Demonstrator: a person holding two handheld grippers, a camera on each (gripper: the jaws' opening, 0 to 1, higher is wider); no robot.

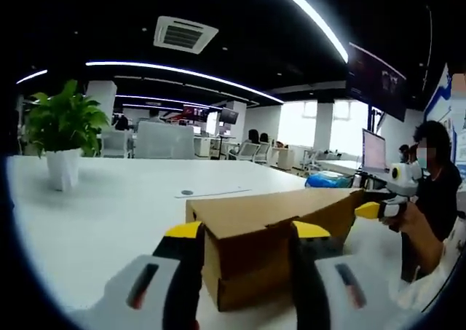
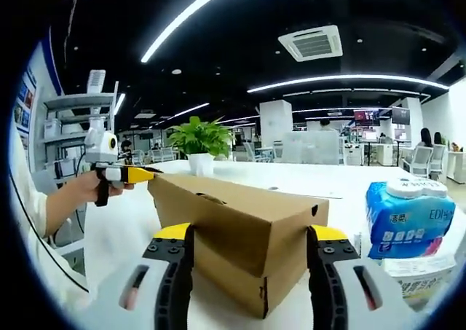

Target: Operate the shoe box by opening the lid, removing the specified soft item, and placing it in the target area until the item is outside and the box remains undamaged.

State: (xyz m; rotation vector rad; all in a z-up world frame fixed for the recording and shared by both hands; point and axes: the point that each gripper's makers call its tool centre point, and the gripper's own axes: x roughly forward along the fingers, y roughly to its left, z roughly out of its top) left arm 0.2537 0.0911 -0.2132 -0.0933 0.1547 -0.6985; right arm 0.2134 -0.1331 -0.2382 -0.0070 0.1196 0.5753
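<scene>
Two grippers flank the closed shoe box [image 1: 273,232] on the white surface [image 1: 109,213]: left gripper [image 1: 247,232] and right gripper [image 2: 247,235] each set wide fingers about one box end, contact uncertain. Lid-opening appears pending; next, lift the matte corrugated lid evenly, sparing its creased edges. Tissue pack [image 2: 408,217] sits at 3 o'clock.

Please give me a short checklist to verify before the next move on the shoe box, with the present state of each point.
1. Lid of the shoe box closed and undamaged: ok.
2. Left hand-held gripper open, its jaws straddling one end of the box: ok.
3. Right hand-held gripper open at the opposite end: ok.
4. Jaw tips touching the cardboard: cannot tell.
5. Soft item inside the box: cannot tell, lid hides it.
6. Blue tissue pack beside the box, apart from it: ok.
</scene>
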